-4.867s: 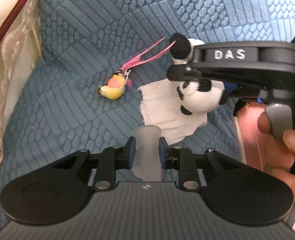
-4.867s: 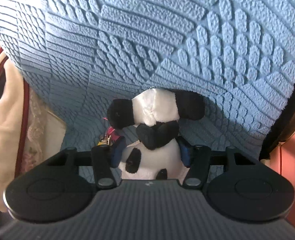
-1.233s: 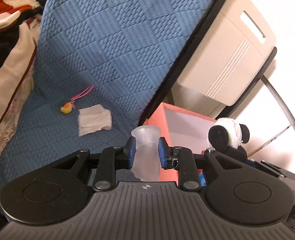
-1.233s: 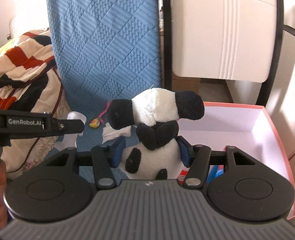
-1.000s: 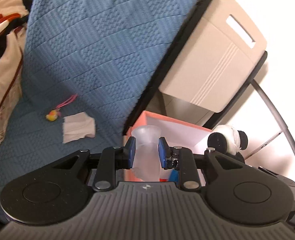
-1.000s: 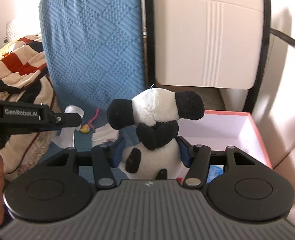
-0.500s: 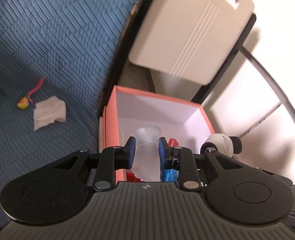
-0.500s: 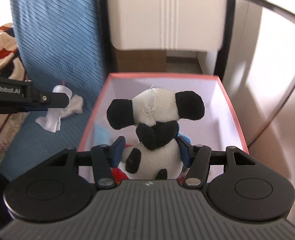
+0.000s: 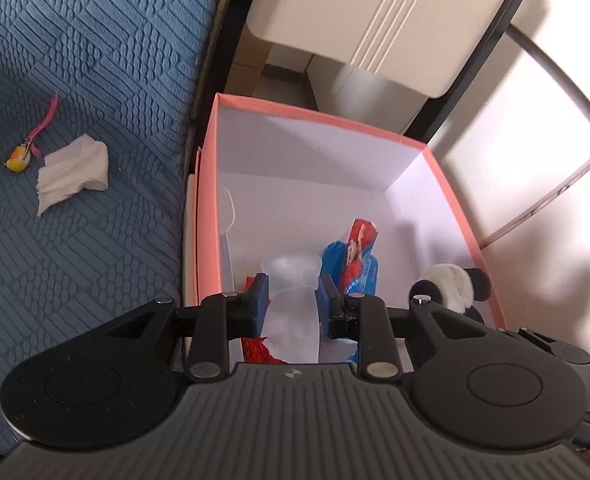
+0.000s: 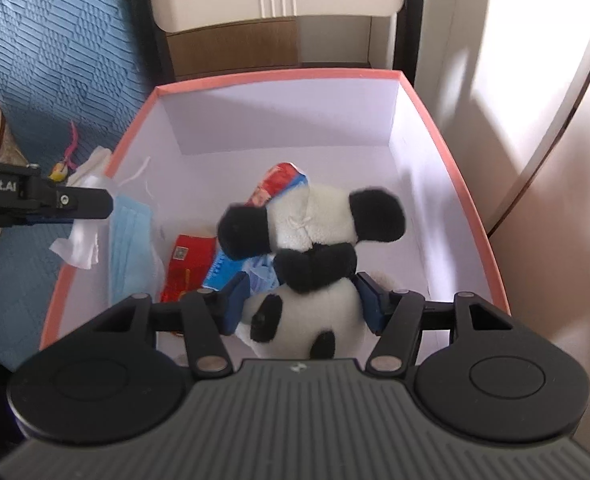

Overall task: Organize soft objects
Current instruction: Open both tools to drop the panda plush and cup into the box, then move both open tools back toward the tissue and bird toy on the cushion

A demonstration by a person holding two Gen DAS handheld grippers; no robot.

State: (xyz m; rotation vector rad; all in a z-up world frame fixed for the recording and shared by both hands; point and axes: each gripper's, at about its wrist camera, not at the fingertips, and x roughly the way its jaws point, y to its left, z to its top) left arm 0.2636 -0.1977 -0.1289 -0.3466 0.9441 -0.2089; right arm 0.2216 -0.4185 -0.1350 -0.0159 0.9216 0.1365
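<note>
My left gripper (image 9: 293, 296) is shut on a translucent soft cup (image 9: 293, 280) and hangs over the near left part of a pink box (image 9: 315, 114) with white inner walls. My right gripper (image 10: 301, 300) is shut on a black-and-white panda plush (image 10: 311, 240), held upright over the middle of the same box (image 10: 275, 78). The panda (image 9: 449, 284) also shows at the right edge of the left wrist view. In the right wrist view the cup (image 10: 83, 236) hangs just over the box's left rim.
In the box lie a blue face mask (image 10: 129, 240), a red packet (image 10: 187, 268) and a blue-and-red packet (image 9: 353, 256). A white tissue (image 9: 73, 172) and a small yellow toy (image 9: 19, 158) lie on the blue cushion (image 9: 75, 60). A cream cabinet (image 9: 375, 20) stands behind.
Both grippers have swung away from the blue cushion and sunk toward the pink box, which now fills both views. The cup and the panda stay gripped.
</note>
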